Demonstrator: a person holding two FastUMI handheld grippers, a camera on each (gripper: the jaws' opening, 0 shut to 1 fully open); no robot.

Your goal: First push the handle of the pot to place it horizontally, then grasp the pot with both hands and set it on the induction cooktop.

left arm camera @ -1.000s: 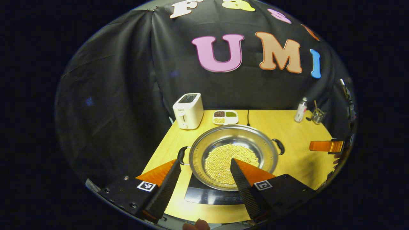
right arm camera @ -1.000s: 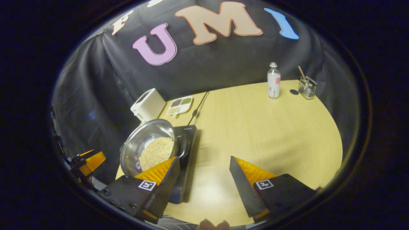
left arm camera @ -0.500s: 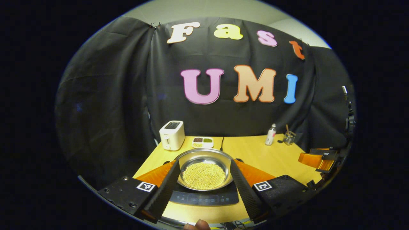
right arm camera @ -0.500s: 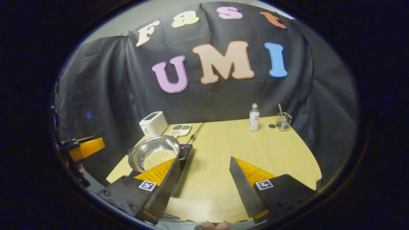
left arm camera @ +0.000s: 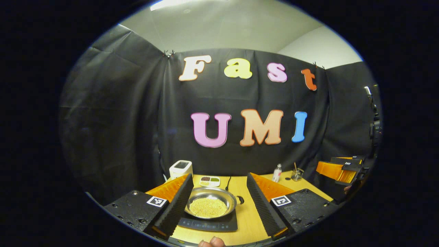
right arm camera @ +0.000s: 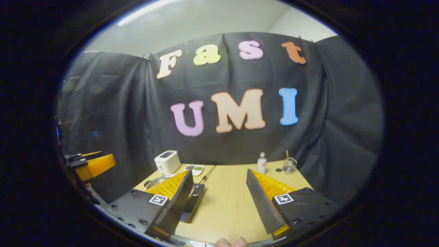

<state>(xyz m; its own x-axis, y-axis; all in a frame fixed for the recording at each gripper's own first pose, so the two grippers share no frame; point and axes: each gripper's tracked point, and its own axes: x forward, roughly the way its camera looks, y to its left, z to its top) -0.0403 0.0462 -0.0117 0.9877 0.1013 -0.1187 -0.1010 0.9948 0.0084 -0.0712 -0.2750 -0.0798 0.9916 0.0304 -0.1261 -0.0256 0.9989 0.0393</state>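
pot on induction cooktop, beyond both grippers' jaws; jaws apart, empty.

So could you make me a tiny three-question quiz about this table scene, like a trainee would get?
1. True or false: the pot sits on the induction cooktop.
2. Which stands nearest the toaster? A) the compartment dish B) the bottle C) the glass jar
3. Fill in: the left gripper and the right gripper each have jaws that are ____.

Key: 1 true; 2 A; 3 open.
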